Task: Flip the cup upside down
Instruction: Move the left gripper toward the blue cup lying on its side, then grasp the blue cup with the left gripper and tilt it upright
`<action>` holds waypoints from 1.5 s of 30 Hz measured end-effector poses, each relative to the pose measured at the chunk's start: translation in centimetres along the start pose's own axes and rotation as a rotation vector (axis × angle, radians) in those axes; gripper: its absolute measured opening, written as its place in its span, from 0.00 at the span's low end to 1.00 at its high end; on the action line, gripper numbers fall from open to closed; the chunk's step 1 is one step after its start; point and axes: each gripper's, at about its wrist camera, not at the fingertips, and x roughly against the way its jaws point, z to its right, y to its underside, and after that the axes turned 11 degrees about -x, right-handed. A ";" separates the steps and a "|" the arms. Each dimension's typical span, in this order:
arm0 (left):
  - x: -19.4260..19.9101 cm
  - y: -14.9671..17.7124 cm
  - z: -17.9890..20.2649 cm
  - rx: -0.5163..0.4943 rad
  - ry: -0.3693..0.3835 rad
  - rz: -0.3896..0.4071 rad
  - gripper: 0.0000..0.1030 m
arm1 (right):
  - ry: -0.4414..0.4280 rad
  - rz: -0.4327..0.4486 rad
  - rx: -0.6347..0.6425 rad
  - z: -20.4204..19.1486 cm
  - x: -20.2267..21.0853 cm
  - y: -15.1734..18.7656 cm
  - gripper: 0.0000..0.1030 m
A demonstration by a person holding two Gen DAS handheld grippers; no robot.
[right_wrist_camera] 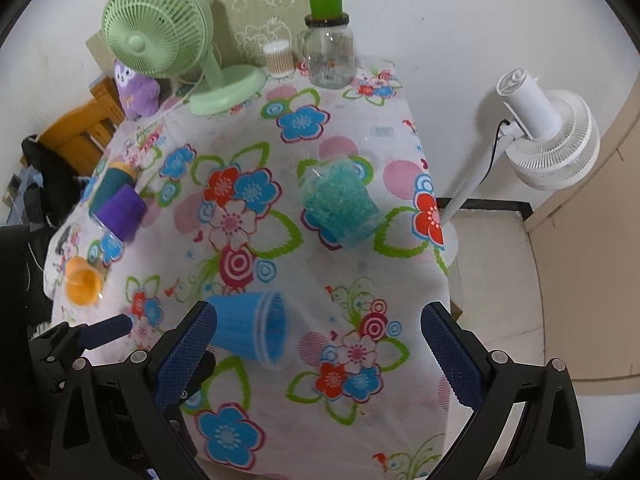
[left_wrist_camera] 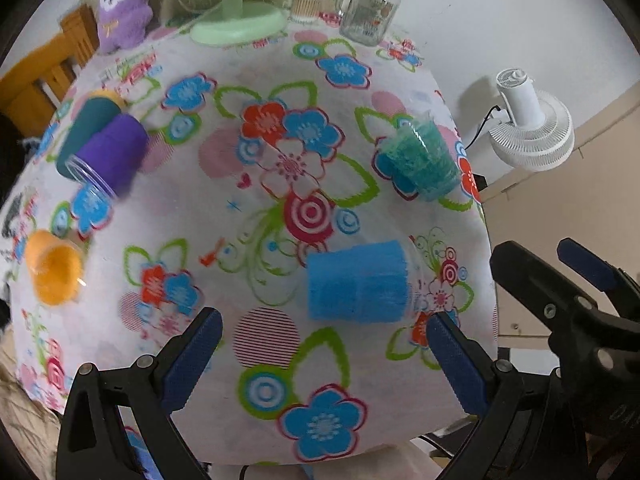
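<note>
Your left claw is open wide and holds nothing. Your right claw is open wide too, and it is also empty. The blue cup lies on its side on the tabletop, which has a flowery cloth on it. In the left view the blue cup is just past the tips of your left claw, closer to the right finger. In the right view the same cup sits just past the left finger of your right claw, and its open mouth faces toward the right. Neither claw touches it. A teal cup stands upside down farther back, near the right edge of the tabletop. A purple cup lies tipped over on the left side, right against a dark green cup behind it. An orange cup lies on its side near the left edge with its mouth facing you. At the back are a green fan, a purple plush toy, a small tub of cotton swabs and a glass jar with a green lid. A white fan stands on the floor beside the tabletop.
</note>
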 end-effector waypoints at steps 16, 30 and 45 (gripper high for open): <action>-5.9 0.3 0.6 0.159 0.120 -0.078 1.00 | -0.017 -0.105 0.028 1.7 -4.7 -0.5 1.00; -6.3 -0.4 -0.4 0.166 0.023 -0.078 1.00 | -0.031 -0.115 0.034 1.6 -5.9 -1.9 1.00; -7.2 -4.6 -5.1 -0.048 -0.249 -0.031 1.00 | -0.068 -0.137 0.015 -1.6 -7.8 -3.4 1.00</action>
